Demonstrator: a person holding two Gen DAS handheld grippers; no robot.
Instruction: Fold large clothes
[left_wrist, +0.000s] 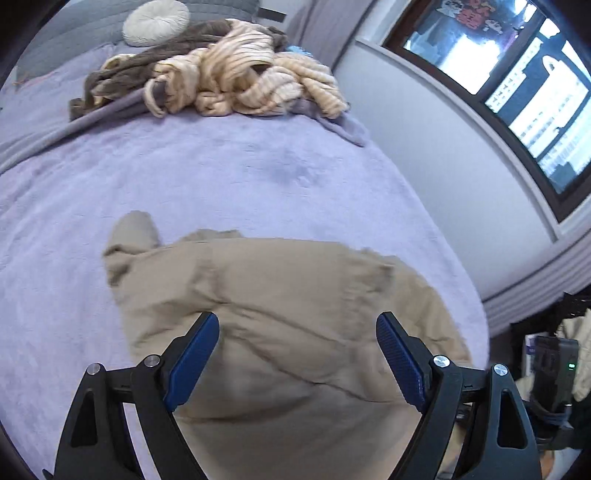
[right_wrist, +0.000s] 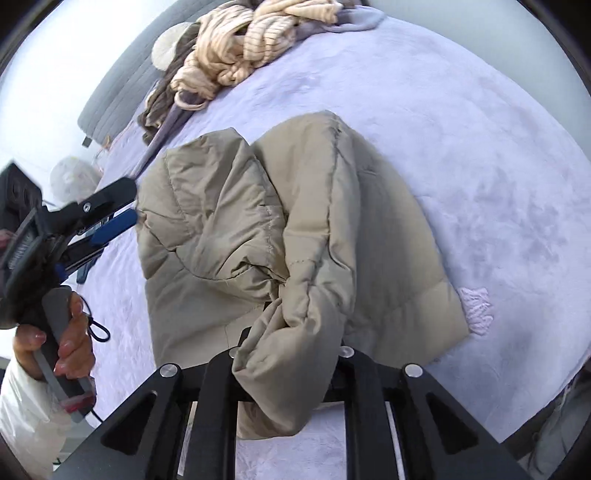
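- Left wrist view: the left gripper (left_wrist: 297, 354) hangs over the jacket (left_wrist: 280, 302) with its blue pads (left_wrist: 192, 362) wide apart and nothing between them. The beige padded jacket lies on the lilac bed (left_wrist: 258, 173), at the near side. A heap (left_wrist: 221, 77) of striped and brown clothes and a round cushion (left_wrist: 155, 22) sit well apart at the far end, and a window (left_wrist: 517, 81) is on the right.
- Right wrist view: the right gripper (right_wrist: 291, 354) is clamped on a thick bunched fold of the jacket (right_wrist: 314, 229), probably a sleeve or side, which drapes out over the fingers. The rest of the jacket lies crumpled on the bed (right_wrist: 480, 147), partly doubled over. The left gripper (right_wrist: 125, 203) shows at the left edge, jaws apart, just beside the jacket's edge.
- Judgement: the fold is at an early stage, with one side lifted to be carried across. The next move calls for laying that held part flat over the body, while the free left gripper pins or takes the opposite edge so the bulky fabric does not slide.
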